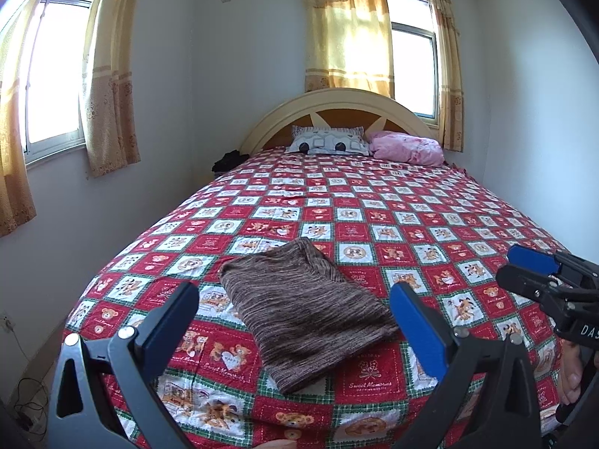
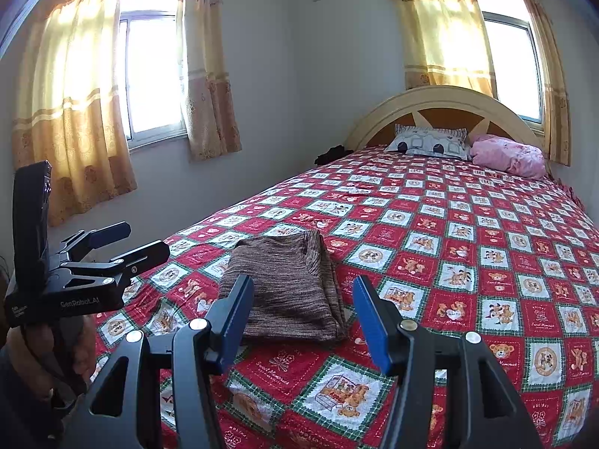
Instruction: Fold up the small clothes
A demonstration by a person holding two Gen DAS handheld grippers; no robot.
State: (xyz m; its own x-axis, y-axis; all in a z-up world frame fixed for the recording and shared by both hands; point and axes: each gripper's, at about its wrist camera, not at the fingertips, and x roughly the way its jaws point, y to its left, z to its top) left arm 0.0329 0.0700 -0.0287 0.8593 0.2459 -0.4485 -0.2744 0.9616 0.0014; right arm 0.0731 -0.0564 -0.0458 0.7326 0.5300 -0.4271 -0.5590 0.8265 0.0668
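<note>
- Now the folded brown knit garment [image 1: 299, 310] lies flat on the patchwork bedspread [image 1: 411, 224], near the foot of the bed.
- Left tool [image 1: 295, 321] hovers before the garment, jaws apart, empty.
- Right tool [image 2: 303, 318] likewise: open, holding nothing.

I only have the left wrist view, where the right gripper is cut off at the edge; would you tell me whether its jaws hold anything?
Observer: No. In the right wrist view, the right gripper has its jaws open and empty. The folded brown garment lies flat on the bedspread just beyond its fingertips, untouched.
Operator: Thank you. How does my left gripper look from that side?
Observer: The left gripper shows side-on, jaws apart with nothing between them. It is near the bed's window-side edge, clear of the garment.
</note>
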